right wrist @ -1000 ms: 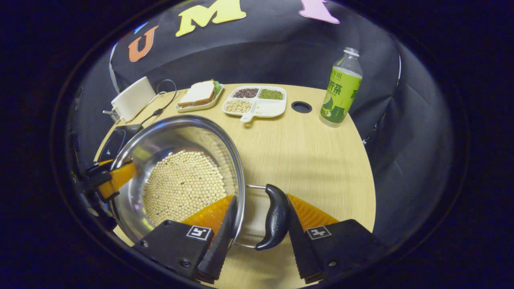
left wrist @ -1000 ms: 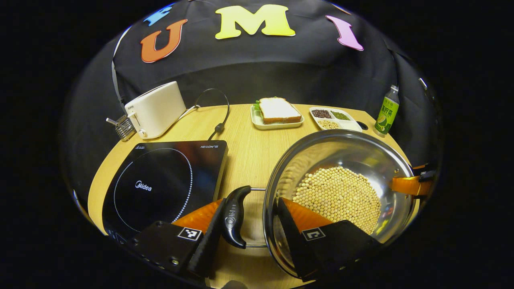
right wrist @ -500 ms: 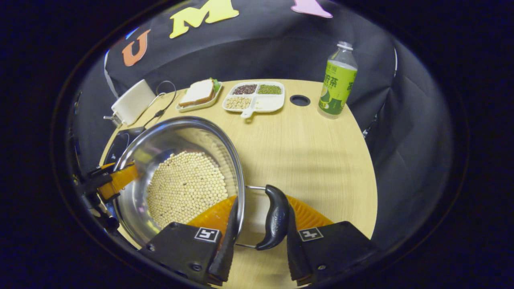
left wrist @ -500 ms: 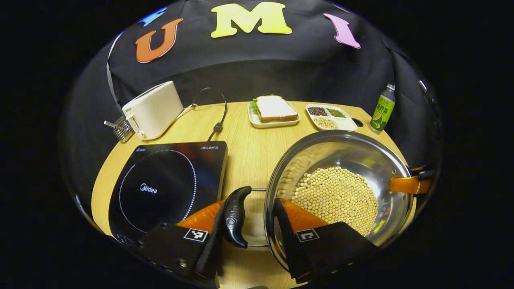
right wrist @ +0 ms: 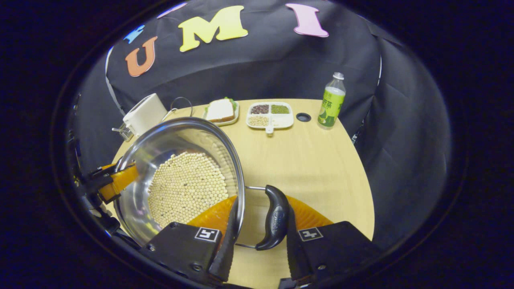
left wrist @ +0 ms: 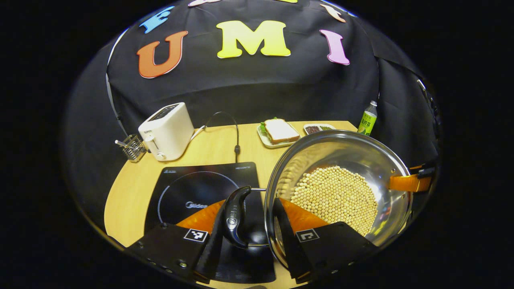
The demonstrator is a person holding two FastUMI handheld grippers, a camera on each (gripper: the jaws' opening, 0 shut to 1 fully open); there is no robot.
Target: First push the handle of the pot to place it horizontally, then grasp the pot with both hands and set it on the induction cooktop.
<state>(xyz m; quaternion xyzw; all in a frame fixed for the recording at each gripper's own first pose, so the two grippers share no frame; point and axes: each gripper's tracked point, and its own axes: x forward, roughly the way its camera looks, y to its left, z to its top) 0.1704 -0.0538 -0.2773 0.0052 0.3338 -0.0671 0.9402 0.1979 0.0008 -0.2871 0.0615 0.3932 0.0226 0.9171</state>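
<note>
**Pot held at both handles above the cooktop's edge**

The pot [left wrist: 341, 160], holding pale beans [left wrist: 335, 196], is off the table [right wrist: 305, 160]. The left gripper [left wrist: 249, 224] clamps rim and handle [left wrist: 235, 214], above the cooktop [left wrist: 200, 188]. The right gripper [right wrist: 259, 224] likewise clamps the other handle [right wrist: 275, 216]. Beyond the pot stand a toaster [left wrist: 166, 130], sandwich [left wrist: 280, 130] and bottle [right wrist: 331, 100].

A black cloth wall [left wrist: 249, 88] fills the upper half of the left gripper view and curves around behind a light wooden surface [left wrist: 217, 144] with a rounded edge. In the right gripper view the same cloth [right wrist: 257, 64] hangs in soft folds down the right side of the frame, beside the pale wood-grain surface [right wrist: 313, 160], which has a small round dark hole [right wrist: 303, 117] near its far edge. The light falls evenly from above.
</note>
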